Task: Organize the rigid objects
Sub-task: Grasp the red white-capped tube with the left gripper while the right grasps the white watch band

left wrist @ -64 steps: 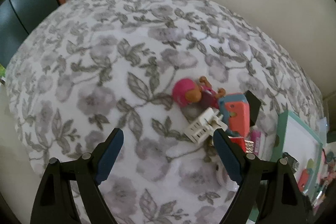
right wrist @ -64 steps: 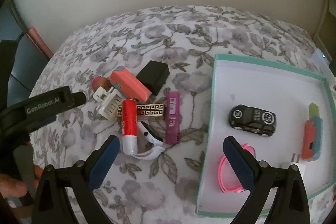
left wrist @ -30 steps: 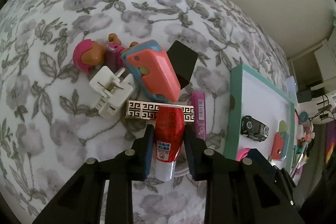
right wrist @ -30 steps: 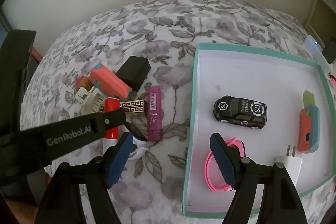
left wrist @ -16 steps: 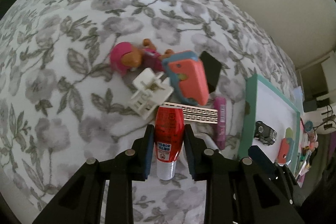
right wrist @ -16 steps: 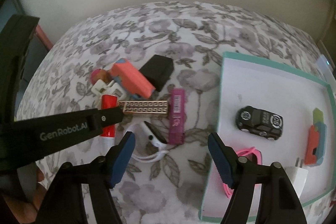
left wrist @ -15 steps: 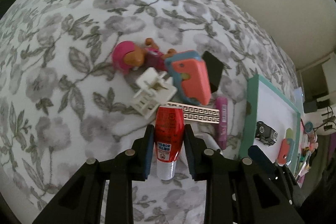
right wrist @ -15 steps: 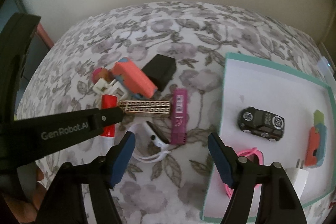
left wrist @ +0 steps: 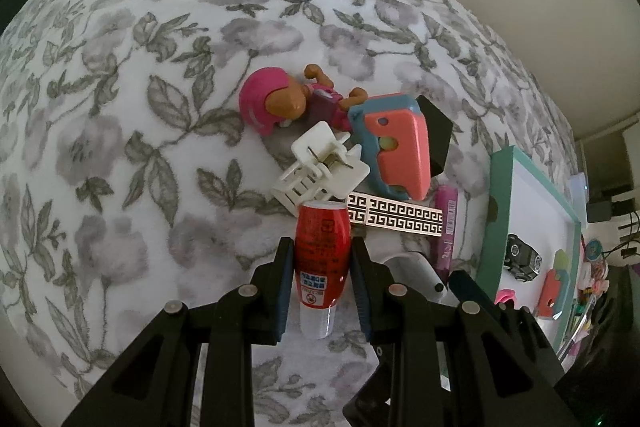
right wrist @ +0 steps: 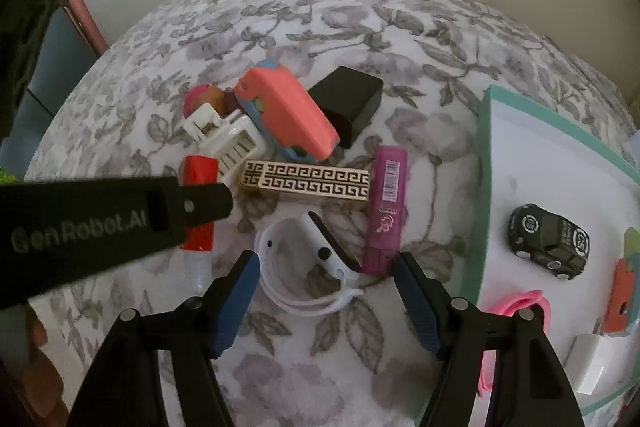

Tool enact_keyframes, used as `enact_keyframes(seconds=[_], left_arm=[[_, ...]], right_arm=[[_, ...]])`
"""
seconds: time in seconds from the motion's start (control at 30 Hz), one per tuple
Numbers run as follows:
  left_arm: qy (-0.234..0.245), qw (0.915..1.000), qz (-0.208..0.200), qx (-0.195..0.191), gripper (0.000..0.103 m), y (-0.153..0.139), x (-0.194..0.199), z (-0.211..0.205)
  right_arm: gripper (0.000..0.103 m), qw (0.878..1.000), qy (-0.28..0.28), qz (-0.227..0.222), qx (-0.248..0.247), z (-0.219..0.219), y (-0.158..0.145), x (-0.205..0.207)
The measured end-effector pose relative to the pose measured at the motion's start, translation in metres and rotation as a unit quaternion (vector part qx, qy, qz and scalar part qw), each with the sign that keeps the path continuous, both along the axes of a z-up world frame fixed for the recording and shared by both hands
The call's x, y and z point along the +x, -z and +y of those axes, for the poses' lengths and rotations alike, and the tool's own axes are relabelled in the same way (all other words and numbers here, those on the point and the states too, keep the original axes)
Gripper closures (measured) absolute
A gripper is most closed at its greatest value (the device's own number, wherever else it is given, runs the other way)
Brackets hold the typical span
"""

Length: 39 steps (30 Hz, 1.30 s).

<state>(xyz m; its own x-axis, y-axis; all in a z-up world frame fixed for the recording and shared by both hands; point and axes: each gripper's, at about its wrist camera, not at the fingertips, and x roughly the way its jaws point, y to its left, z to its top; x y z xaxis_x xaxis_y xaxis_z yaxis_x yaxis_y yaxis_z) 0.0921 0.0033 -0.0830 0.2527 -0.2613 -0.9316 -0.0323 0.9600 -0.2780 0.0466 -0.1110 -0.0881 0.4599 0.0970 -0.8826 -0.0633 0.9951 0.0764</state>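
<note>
My left gripper (left wrist: 322, 245) is shut on a red tube (left wrist: 322, 267) with a clear cap, at the near edge of a pile on the floral bedspread. In the right wrist view the same tube (right wrist: 198, 187) shows beside the left gripper's black arm (right wrist: 100, 219). My right gripper (right wrist: 327, 263) is open and points down over a white smartwatch (right wrist: 280, 291); its blue pads stand on either side of the watch, clear of it. A purple tube (right wrist: 386, 211) lies just past the right pad.
The pile holds a pink doll (left wrist: 272, 103), a white hair clip (left wrist: 324, 163), a coral cutter (right wrist: 288, 111), a black box (right wrist: 348, 103) and a patterned gold bar (right wrist: 308, 183). The teal tray (right wrist: 486, 187) at right holds a black toy car (right wrist: 548, 243), a pink band (right wrist: 520, 301) and a white plug (right wrist: 588, 359).
The right gripper has shifted left from the tray's edge to over the white watch, and its jaws have narrowed. The left gripper keeps its hold on the red tube and has drawn it back slightly.
</note>
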Motion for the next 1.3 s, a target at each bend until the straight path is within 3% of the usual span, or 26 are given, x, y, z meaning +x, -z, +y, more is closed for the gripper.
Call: enact_keyframes(seconds=[0.17,0.77,1.0,1.3], left_arm=[[-0.006,1.0000,0.005,-0.002,0.074,0.002,0.001,0.001],[-0.021,0.9997,0.015,0.003,0.074,0.007,0.001,0.004],[-0.023,0.9993,0.029,0.002,0.074,0.017,0.002,0.008],[-0.015,0.9995,0.024,0.015,0.074,0.018,0.003,0.005]], right_arm=[[0.034,1.000,-0.010,-0.002,-0.003,0.006,-0.002,0.000],[0.034,0.999,-0.038,-0.002,0.013,0.014,-0.004,-0.002],[0.034,0.999,-0.030,0.018,0.010,0.012,0.009,0.001],[0.042,1.000,-0.019,0.016,0.007,0.009,0.011,0.001]])
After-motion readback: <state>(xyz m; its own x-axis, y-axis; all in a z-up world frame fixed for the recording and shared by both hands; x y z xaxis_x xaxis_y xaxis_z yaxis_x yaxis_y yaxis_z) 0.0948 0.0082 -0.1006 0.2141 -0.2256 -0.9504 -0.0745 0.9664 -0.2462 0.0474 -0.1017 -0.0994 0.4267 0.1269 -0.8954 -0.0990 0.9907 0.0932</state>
